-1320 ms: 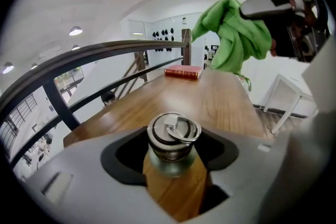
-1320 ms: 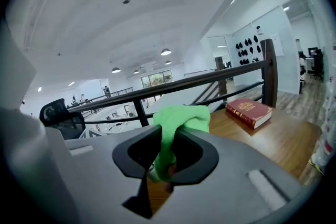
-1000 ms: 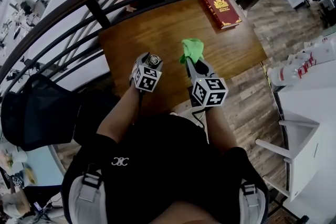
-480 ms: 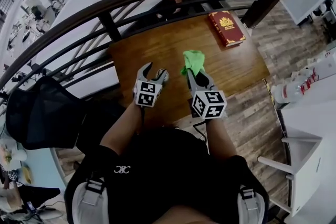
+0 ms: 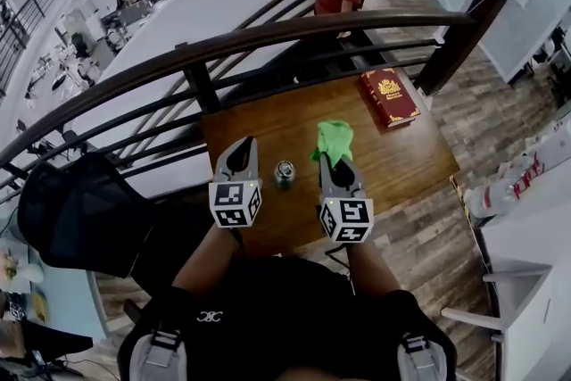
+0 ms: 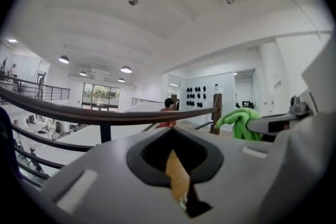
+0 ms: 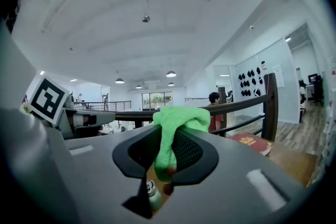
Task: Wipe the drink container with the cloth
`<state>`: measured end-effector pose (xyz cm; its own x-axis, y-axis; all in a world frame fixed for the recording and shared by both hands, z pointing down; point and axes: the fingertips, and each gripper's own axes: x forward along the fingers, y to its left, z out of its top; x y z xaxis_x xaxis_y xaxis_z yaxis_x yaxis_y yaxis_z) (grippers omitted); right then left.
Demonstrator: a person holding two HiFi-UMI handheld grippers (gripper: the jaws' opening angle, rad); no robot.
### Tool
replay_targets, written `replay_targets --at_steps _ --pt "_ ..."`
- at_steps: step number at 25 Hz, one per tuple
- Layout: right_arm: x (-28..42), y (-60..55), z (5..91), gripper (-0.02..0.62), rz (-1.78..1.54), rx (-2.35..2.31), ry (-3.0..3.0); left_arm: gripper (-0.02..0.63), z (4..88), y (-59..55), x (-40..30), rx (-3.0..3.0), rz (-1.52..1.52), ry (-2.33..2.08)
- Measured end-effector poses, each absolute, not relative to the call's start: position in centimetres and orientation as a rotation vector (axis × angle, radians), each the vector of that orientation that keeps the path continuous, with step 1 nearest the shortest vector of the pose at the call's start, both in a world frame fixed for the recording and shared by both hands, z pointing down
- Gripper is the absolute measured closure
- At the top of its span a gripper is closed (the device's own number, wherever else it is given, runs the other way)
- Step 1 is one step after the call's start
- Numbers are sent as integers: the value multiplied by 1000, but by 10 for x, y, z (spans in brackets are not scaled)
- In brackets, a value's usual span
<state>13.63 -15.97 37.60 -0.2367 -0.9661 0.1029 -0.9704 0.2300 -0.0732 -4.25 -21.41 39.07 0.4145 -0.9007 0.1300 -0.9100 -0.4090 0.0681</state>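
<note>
The drink container (image 5: 285,173) stands free beside the just-clenched, empty left gripper (image 5: 242,149); the right gripper (image 5: 332,161) clamps the cloth (image 5: 335,139), ready to wipe.

- Container (image 5: 285,173): small and silvery, with a round top that faces up. It stands upright on the wooden table (image 5: 268,116), toward the near edge, and nothing grips it. In the right gripper view only its capped top shows, low down under the cloth.
- Cloth (image 5: 334,141): bright green, soft and bunched. It is pinched in the closed jaws of the right gripper (image 5: 332,161), with a crumpled mass swelling above the tips and a fold hanging down between them. It is held off the table, to the right of the container and apart from it.
</note>
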Motion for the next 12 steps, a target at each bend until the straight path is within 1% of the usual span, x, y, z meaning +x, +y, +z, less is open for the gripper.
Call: replay_targets --at_steps 1,4,7,12 --pt "137 -160 370 537 166 1943 -2440 554 385 -211 -46 2536 130 -1647" --pt "140 -160 352 538 97 2001 -2466 554 372 -202 -51 2551 186 -1647" --pt "146 -160 342 538 38 2029 -2465 554 360 -189 -52 2559 170 -1648" --pt "155 -160 338 540 38 2061 -2455 554 352 -175 -37 2631 181 -1647"
